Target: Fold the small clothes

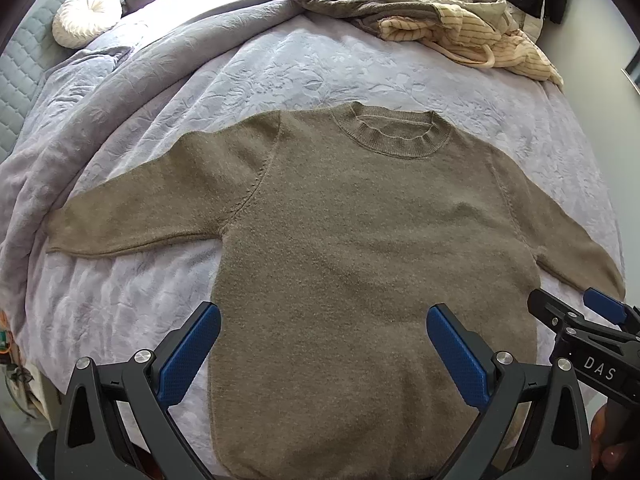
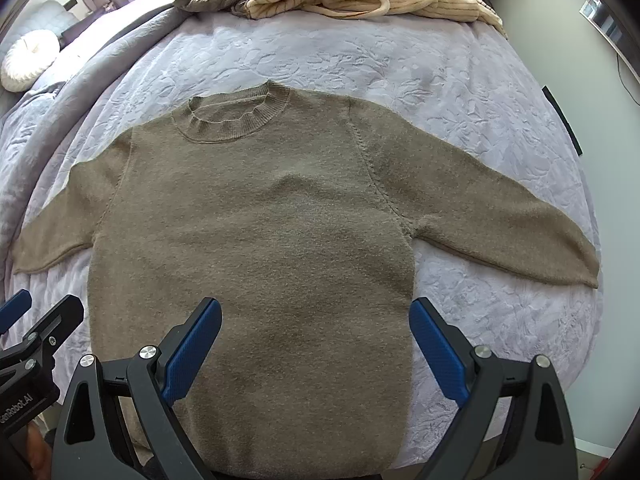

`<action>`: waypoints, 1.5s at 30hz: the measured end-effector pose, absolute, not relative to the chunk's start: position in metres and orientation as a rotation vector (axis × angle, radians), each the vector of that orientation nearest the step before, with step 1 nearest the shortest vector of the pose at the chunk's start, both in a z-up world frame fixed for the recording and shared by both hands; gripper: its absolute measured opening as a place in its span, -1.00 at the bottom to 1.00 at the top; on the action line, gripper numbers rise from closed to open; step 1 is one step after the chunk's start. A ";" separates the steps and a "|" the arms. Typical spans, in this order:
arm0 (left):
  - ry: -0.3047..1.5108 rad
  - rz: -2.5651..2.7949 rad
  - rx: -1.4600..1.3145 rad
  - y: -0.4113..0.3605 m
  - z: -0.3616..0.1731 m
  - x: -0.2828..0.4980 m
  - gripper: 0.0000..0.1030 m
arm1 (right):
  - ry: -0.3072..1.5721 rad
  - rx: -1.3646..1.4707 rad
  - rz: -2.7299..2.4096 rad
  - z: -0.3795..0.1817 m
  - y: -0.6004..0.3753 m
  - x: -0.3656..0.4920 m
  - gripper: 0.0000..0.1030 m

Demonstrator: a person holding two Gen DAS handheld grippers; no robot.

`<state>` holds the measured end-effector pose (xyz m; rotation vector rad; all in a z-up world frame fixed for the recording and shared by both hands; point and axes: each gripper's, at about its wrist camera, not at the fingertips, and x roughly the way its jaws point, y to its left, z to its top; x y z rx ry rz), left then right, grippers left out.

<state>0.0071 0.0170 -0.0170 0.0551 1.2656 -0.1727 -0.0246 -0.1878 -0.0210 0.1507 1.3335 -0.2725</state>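
Sweater (image 1: 360, 240): olive-brown knit, lying flat and face up on the lavender bedspread (image 1: 280, 64), collar (image 1: 394, 132) at the far end, hem at the near edge of the bed.
Sleeves: both spread out sideways, left sleeve (image 1: 132, 216) and right sleeve (image 2: 500, 216) flat on the cover; neither is turned in.
Folds made: none visible; the body shows no crease or doubled layer.
Left gripper (image 1: 324, 354): jaws spread wide, empty, hovering over the lower part of the sweater near the hem; whether the pads touch the knit, cannot tell.
Right gripper (image 2: 316, 350): released as well, holding nothing, over the lower right part of the body, close beside the left one.
Progress (judgement): laying-out looks finished; folding proper not begun.
Left to do (judgement): bring each sleeve across the body, then fold hem toward collar.
Other clothes: heap of garments (image 1: 432, 16) at the far end of the bed, unfolded, well apart from the sweater; probably more work afterward.
Pillow (image 1: 86, 18): round, white, far left, out of the way.
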 end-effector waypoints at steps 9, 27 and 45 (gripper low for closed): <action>1.323 -0.195 -0.003 0.028 -0.033 0.006 1.00 | 1.346 0.162 -0.293 -0.028 -0.184 -0.026 0.87; 1.364 -0.196 -0.229 0.117 -0.079 0.038 1.00 | 1.400 0.065 -0.207 -0.039 -0.118 -0.017 0.87; 1.180 0.291 -0.745 0.420 -0.178 0.116 0.89 | 1.493 -0.036 -0.085 -0.053 -0.029 -0.021 0.87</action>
